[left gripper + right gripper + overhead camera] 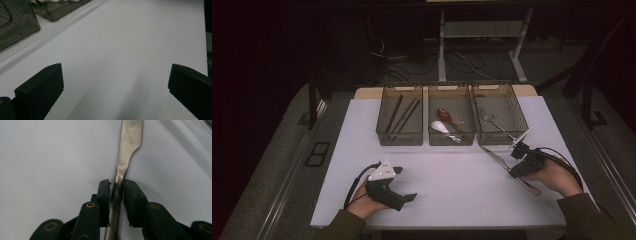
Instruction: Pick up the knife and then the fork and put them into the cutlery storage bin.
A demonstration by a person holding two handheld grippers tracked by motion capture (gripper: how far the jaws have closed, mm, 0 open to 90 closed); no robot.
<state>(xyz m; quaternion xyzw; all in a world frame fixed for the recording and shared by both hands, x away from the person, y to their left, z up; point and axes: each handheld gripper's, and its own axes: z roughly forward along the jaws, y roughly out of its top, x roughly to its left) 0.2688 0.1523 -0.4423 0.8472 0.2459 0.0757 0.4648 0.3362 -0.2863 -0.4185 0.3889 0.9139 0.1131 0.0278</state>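
A metal table knife (494, 156) lies at an angle on the white table (452, 190), right of centre and just in front of the bins. My right gripper (513, 169) is shut on its narrow neck. In the right gripper view the jaws of the right gripper (117, 185) pinch the knife (130, 140), and its broad blade stretches away over the table. My left gripper (407, 183) rests at the front left, held in a hand. Seen in its own view, the left gripper (115, 75) is open wide over bare table surface.
Three clear bins stand in a row at the back. The left bin (399, 141) holds dark chopsticks (402, 115), the middle bin (452, 141) spoons (443, 126), and the right bin (502, 140) a fork (494, 121). Corners of two bins (17, 22) appear in the left gripper view.
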